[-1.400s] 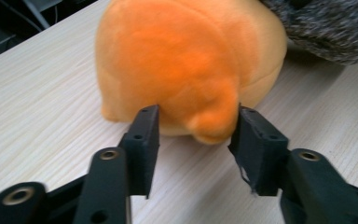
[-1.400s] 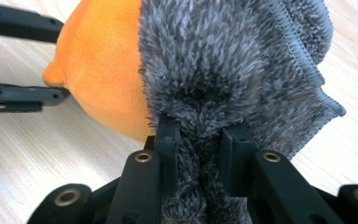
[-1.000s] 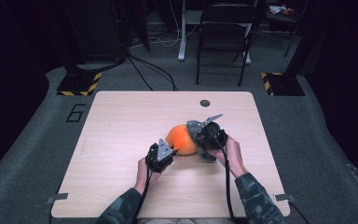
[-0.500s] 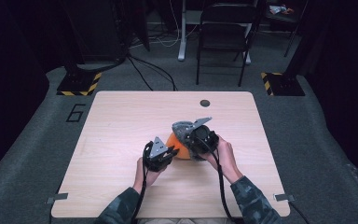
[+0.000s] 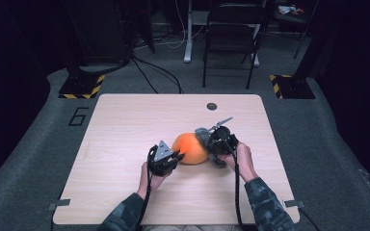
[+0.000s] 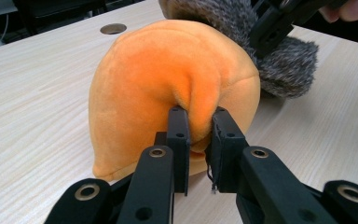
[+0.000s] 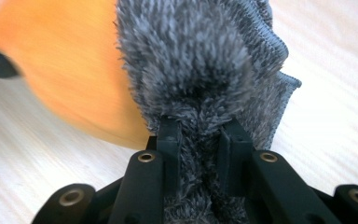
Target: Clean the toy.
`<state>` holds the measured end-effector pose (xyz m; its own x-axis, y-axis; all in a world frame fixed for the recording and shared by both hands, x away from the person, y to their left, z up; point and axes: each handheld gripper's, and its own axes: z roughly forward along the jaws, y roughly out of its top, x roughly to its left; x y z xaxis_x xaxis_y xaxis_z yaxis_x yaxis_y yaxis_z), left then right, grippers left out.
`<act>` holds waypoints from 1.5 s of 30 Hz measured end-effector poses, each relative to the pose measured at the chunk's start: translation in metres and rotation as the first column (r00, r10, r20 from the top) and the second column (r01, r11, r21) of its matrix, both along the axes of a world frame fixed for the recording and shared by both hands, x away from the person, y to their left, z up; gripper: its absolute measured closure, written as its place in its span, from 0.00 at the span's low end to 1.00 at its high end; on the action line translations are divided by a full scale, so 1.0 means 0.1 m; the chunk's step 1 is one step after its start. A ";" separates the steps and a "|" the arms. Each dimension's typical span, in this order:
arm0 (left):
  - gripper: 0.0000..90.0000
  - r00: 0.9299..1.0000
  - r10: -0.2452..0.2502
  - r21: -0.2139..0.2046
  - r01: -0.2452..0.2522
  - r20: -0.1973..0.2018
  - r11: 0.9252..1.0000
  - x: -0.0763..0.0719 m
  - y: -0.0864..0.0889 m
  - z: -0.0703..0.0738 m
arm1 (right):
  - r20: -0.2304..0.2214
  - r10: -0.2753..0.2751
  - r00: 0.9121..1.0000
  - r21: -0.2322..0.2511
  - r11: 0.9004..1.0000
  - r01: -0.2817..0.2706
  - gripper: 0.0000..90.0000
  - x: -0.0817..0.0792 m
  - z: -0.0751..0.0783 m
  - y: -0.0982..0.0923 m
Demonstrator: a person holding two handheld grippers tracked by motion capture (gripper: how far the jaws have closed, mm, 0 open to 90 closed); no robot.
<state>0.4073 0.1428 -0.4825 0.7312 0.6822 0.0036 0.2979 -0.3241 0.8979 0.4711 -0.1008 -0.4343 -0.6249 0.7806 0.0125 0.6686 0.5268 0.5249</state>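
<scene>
Left claw [image 6: 198,128] pinches a fold of the orange plush [image 6: 168,88]; opposite it, the right claw [image 7: 199,135] clamps the grey fuzzy sock [image 7: 200,60] over the plush's far side.

Left black two-jaw gripper [image 5: 176,156]: held low in left hand [image 5: 147,175], jaws pinched on a fold of orange plush. Right black two-jaw gripper [image 5: 211,142]: held in right hand [image 5: 241,156], jaws clamped on grey fuzzy fabric. Camouflage-sleeved forearms entered from below.
</scene>
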 end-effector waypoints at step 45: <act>0.87 1.000 -0.013 0.002 0.013 -0.016 1.000 0.01 0.00 -0.03 | 0.135 0.145 0.980 -0.048 0.989 -0.140 0.81 -0.25 0.25 0.34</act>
<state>0.4087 0.1423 -0.4853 0.7399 0.6726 -0.0070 0.3081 -0.3296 0.8924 0.4462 -0.0670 -0.4096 -0.7233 0.6817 -0.1097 0.5079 0.6329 0.5844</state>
